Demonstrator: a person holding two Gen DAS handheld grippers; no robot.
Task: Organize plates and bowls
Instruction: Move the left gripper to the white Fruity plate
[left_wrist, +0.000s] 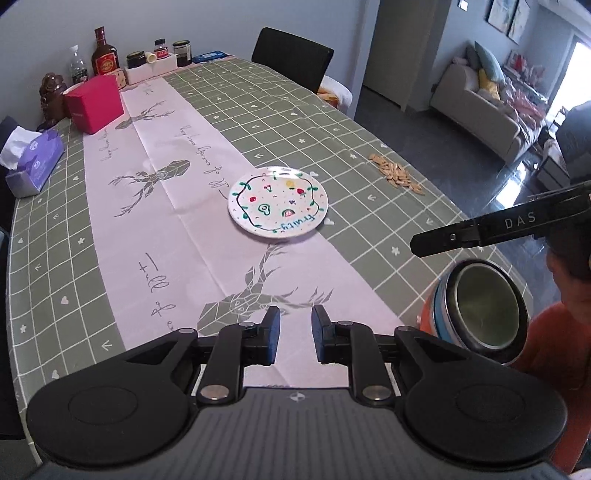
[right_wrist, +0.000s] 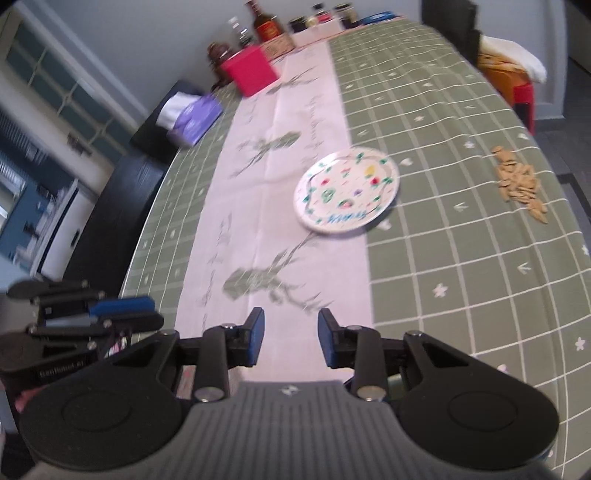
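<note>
Hovering above the near table edge, the left gripper (left_wrist: 295, 334) and right gripper (right_wrist: 291, 334) both hang released, grasping nothing. At twelve o'clock lies the fruit-painted plate (left_wrist: 277, 201), flat on the pink runner (left_wrist: 177, 229); the steel bowl (left_wrist: 484, 308) sits tilted at three o'clock, probably awaiting stacking.

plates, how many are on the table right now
1. The plate lies flat mid-table, straddling the edge of the pink runner and the green cloth. A bowl sits at the near right edge; it could hide something behind it.
</note>
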